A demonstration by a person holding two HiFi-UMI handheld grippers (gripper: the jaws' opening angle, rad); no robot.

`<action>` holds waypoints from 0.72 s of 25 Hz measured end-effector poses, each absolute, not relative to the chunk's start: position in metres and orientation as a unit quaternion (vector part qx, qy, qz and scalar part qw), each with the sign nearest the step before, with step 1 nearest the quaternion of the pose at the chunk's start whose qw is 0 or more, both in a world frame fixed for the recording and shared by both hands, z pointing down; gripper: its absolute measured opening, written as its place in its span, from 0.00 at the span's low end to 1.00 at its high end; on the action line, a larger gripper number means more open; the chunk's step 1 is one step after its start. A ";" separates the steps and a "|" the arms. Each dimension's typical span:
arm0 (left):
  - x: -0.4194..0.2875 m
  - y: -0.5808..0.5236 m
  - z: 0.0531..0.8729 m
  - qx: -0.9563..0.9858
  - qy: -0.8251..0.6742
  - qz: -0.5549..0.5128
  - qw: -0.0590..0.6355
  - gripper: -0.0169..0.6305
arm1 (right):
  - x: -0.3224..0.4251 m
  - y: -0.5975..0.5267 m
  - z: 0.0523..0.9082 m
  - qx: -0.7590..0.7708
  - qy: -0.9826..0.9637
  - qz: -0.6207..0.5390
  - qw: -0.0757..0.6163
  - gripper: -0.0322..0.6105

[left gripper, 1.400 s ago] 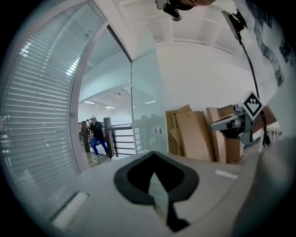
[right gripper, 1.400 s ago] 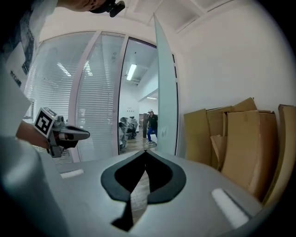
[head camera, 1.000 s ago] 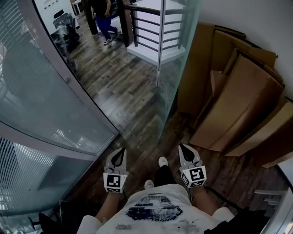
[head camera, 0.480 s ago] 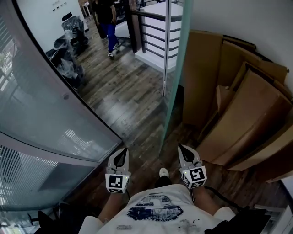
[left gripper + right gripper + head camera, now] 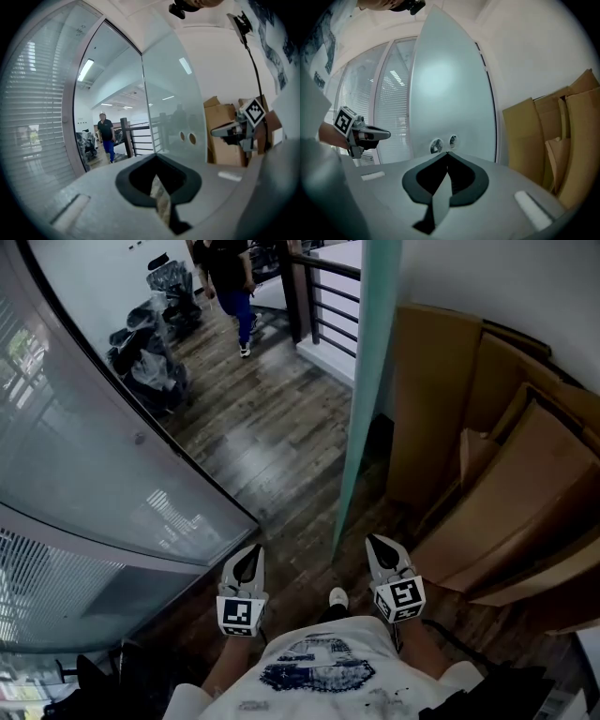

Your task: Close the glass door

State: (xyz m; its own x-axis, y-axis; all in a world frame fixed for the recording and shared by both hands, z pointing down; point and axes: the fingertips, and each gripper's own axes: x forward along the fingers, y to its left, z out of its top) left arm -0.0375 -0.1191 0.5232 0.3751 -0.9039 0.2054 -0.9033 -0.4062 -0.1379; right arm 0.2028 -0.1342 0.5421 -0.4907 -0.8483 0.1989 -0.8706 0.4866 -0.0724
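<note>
The frosted glass door (image 5: 361, 409) stands open, edge-on to me, its lower corner on the wood floor between my two grippers. Two round fittings (image 5: 443, 143) sit at mid height on its panel (image 5: 173, 93). My left gripper (image 5: 248, 556) is held low on the door's left side, jaws shut and empty (image 5: 156, 154). My right gripper (image 5: 376, 543) is on its right side, also shut and empty (image 5: 447, 152), pointing at the round fittings. Neither gripper touches the door.
Large cardboard sheets (image 5: 487, 456) lean on the wall at the right. A curved frosted glass wall (image 5: 84, 465) runs along the left. Beyond the doorway a person (image 5: 230, 277) walks, with black bags (image 5: 150, 343) and a railing (image 5: 323, 296) nearby.
Both grippers and I have moved forward, so the door's edge now rises closer, straight between the grippers. The person beyond the doorway has walked on. The jaws stay shut.
</note>
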 end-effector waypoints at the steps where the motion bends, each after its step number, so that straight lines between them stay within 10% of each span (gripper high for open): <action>1: -0.038 -0.121 0.523 -0.827 0.547 -0.125 0.001 0.02 | 0.201 -0.139 0.545 0.494 -0.862 0.085 0.070 0.06; 18: -0.061 -0.122 0.514 -0.787 0.603 -0.132 0.002 0.03 | 0.157 -0.200 0.558 0.288 -0.952 0.068 0.075 0.42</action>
